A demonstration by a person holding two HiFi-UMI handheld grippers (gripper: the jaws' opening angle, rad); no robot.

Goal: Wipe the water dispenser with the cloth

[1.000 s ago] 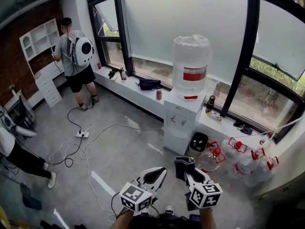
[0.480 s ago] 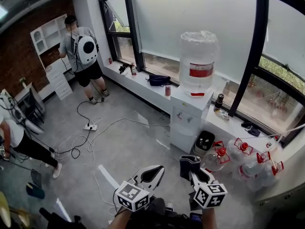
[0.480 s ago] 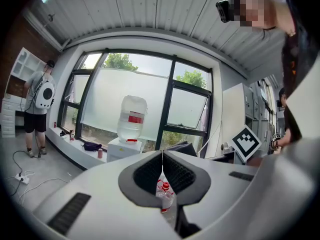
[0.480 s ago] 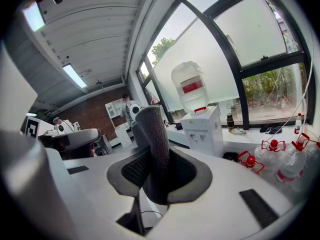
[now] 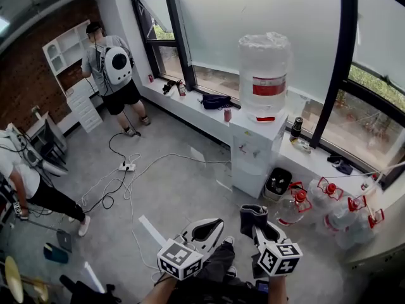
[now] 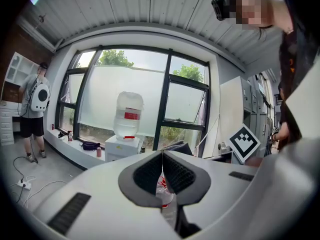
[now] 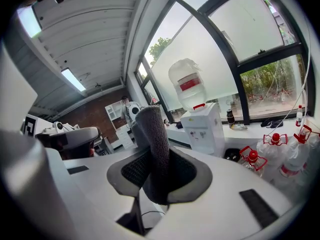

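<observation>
Nearest, the left gripper (image 5: 207, 230) was held with its jaws closed together on nothing. Beside it, the right gripper (image 5: 258, 225) was clamped on a dark grey cloth (image 5: 248, 214), which stood folded between the jaws. Beyond, the white water dispenser (image 5: 255, 152) was set against the window ledge (image 5: 190, 103), well apart from the cloth, with a large bottle (image 5: 264, 71) on top. Red-capped spare bottles (image 5: 329, 204) were grouped to its right. Farthest, a person (image 5: 112, 68) wearing a backpack was seen at white shelves (image 5: 60, 49).
</observation>
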